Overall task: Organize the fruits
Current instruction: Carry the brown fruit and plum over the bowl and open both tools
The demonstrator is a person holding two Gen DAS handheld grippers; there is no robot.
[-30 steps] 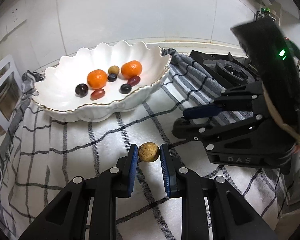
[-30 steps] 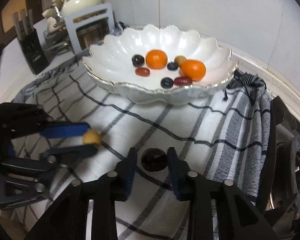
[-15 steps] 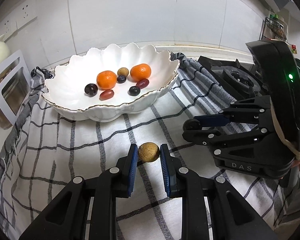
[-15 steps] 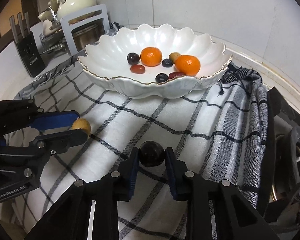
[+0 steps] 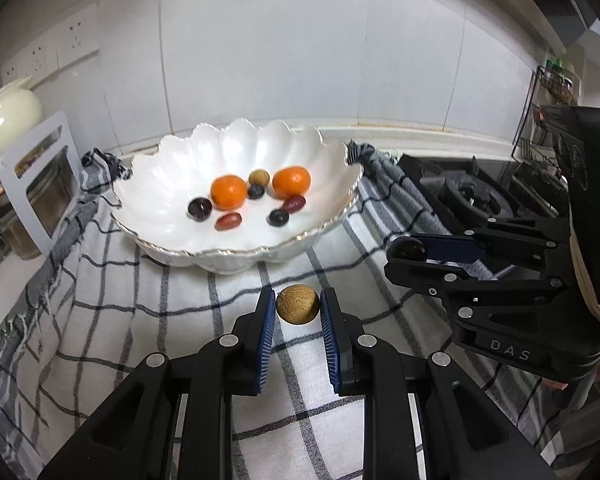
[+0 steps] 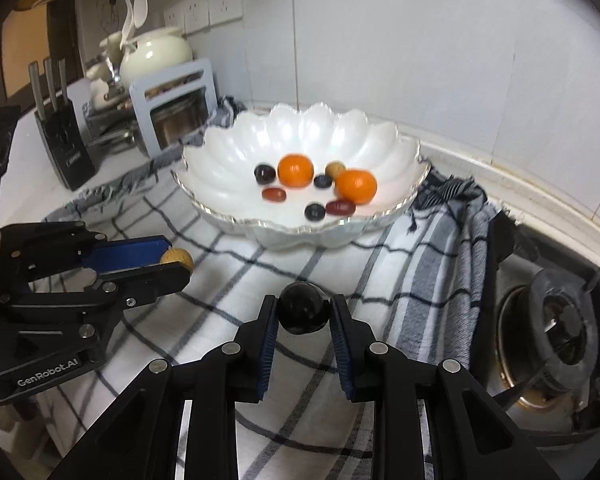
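My left gripper (image 5: 298, 310) is shut on a small round tan fruit (image 5: 297, 309), lifted above the checked cloth (image 5: 140, 320). My right gripper (image 6: 303, 314) is shut on a dark round fruit (image 6: 303, 313), also off the cloth. Each gripper shows in the other's view: the right gripper (image 5: 408, 254) with the dark fruit (image 5: 409, 249), the left gripper (image 6: 172, 260) with the tan fruit (image 6: 177, 258). Beyond both stands a white scalloped bowl (image 5: 172, 176) holding two oranges (image 5: 228, 191), dark grapes and reddish fruits.
A gas stove burner (image 6: 560, 320) lies to the right of the cloth. A white-framed container (image 5: 40, 184), a cream teapot (image 6: 156, 54) and a knife block (image 6: 62, 140) stand at the left. A tiled wall with sockets backs the counter.
Both grippers have risen off the cloth with their fruits. The right gripper's jaws closed onto the dark fruit, which lay loose between them a second ago.
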